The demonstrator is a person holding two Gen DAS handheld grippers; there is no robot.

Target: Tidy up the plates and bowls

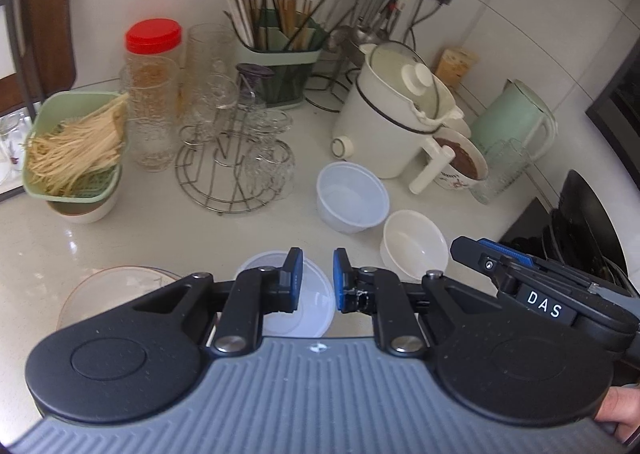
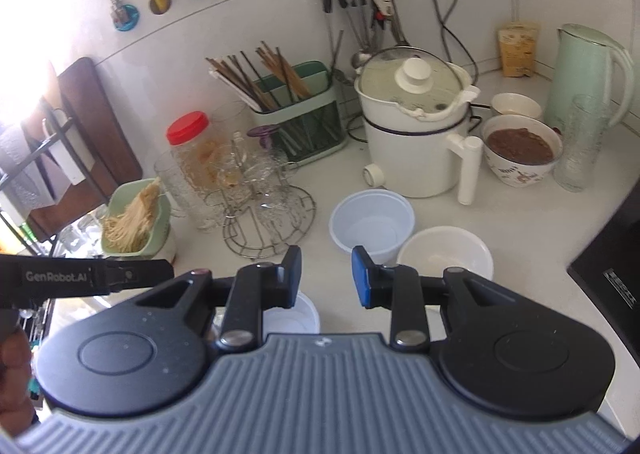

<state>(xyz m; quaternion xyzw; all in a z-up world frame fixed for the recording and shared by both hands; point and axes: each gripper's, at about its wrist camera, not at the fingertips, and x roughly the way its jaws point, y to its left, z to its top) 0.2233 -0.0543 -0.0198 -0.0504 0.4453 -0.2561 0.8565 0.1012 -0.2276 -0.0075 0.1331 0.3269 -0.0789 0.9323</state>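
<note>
While both grippers hang over the counter (image 1: pixel 160 230), nothing sits between their jaws. Left gripper (image 1: pixel 316 278) stands narrowly parted above a plastic container (image 1: pixel 316 298); right gripper (image 2: pixel 326 274) gapes slightly wider near two bowls (image 2: pixel 372 222).

Daylight filled both fisheye views, bright and soft, with faint shadows. In the right wrist view, strong glare from the upper left washed out the wall (image 2: pixel 24 66) there to pure white. The pale countertop (image 1: pixel 120 230) carried a mild sheen. Straight lines bowed toward the edges, the corners went dark, and the nearest gripper housing looked slightly soft.
</note>
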